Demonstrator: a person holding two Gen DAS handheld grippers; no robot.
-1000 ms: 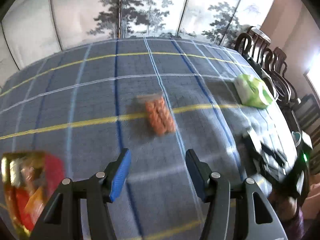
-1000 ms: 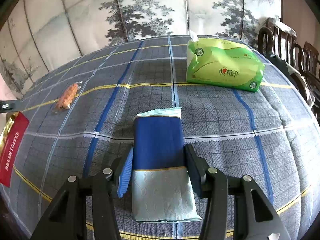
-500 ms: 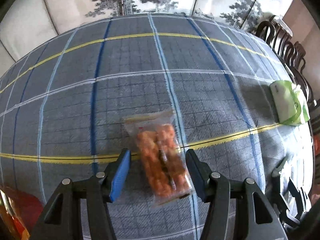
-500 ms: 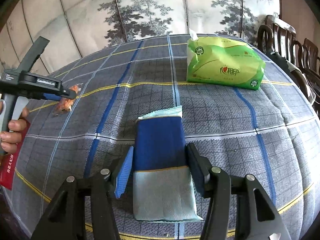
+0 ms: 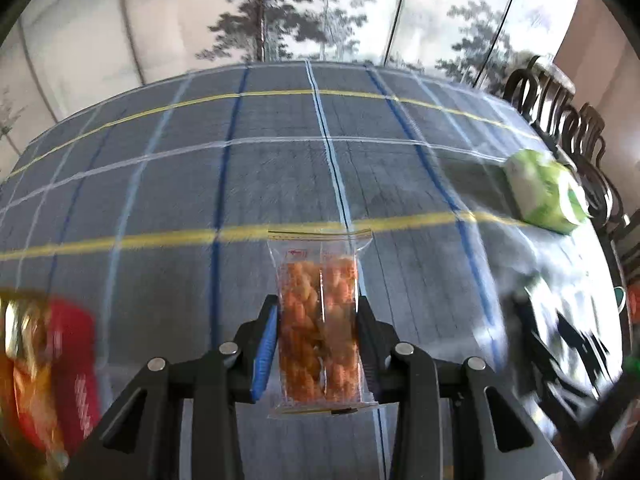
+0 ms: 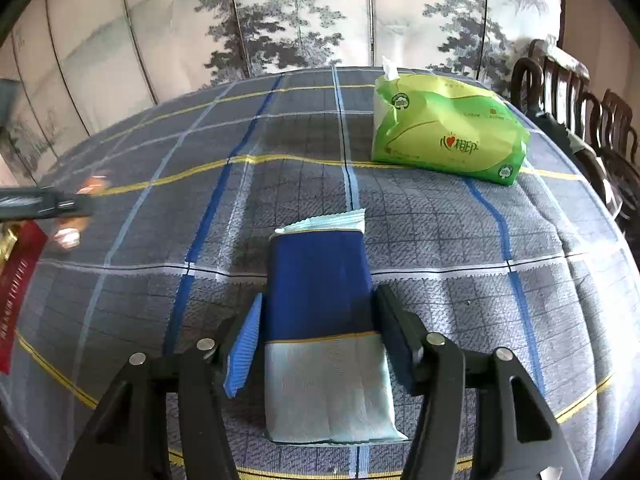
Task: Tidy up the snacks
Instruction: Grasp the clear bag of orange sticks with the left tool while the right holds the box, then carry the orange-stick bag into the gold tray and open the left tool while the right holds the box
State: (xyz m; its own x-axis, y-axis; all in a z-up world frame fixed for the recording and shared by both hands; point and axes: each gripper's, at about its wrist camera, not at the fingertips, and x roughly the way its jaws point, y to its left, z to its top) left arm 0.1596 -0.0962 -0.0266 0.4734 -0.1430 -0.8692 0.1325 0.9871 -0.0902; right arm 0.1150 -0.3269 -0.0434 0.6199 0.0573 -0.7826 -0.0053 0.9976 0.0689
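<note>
My left gripper [image 5: 316, 344] is shut on a clear bag of orange snacks [image 5: 318, 320] and holds it above the plaid tablecloth [image 5: 160, 184]. In the right wrist view it shows blurred at the far left [image 6: 60, 204]. My right gripper [image 6: 320, 332] is open, its fingers on either side of a blue and pale-blue snack packet [image 6: 324, 316] that lies flat on the cloth; the pads do not touch it. A red and gold snack bag [image 5: 44, 368] lies at the lower left of the left wrist view and at the left edge of the right wrist view [image 6: 16, 280].
A green tissue pack [image 6: 444, 136] lies at the far right of the table, also in the left wrist view [image 5: 544, 192]. Dark wooden chairs [image 6: 580, 120] stand along the right side. A painted folding screen [image 6: 280, 12] stands behind the table.
My left gripper came down over the orange snack bag, closed on it and lifted it. My right gripper stayed open around the blue packet.
</note>
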